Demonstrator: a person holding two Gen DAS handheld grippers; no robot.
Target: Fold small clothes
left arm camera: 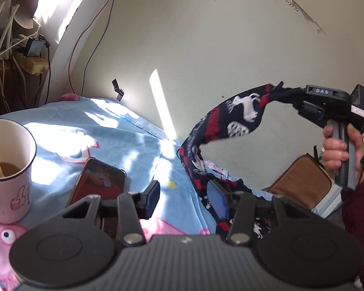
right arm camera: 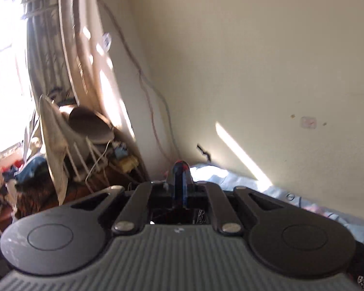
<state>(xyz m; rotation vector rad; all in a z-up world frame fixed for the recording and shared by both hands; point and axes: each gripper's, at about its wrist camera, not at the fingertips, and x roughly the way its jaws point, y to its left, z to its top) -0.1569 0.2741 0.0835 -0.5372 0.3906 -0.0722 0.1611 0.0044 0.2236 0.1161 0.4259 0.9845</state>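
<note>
The right tool [left arm camera: 287, 91], held up in a hand [left arm camera: 339, 145] with a dark red sleeve [left arm camera: 359, 218], is clenched on one end of a small navy knitted garment with red bands and white reindeer figures [left arm camera: 233, 116]; in the right wrist view its two fingers [right arm camera: 180, 177] are pressed together with a sliver of the fabric between them. From that raised end the garment hangs in a curve down to the light blue bedsheet printed with pink cartoon pigs [left arm camera: 123, 135], where its lower part lies bunched against the right-hand finger of the left tool [left arm camera: 185, 198]. The left tool's jaws stand apart over the sheet, and the cloth lies beside and behind that finger rather than between the pads, so it grips nothing. To the left on the sheet stands a white paper cup with a pink thumbs-up drawing [left arm camera: 9, 169], holding brown liquid and a thin stick. Just beside it lies a dark smartphone [left arm camera: 99, 181], its near end hidden under the left tool. A brown pouch [left arm camera: 301, 181] sits at the bed's far right edge, below the raised hand. A cream wall [left arm camera: 218, 36] rises behind the bed, crossed by a strip of sunlight.
</note>
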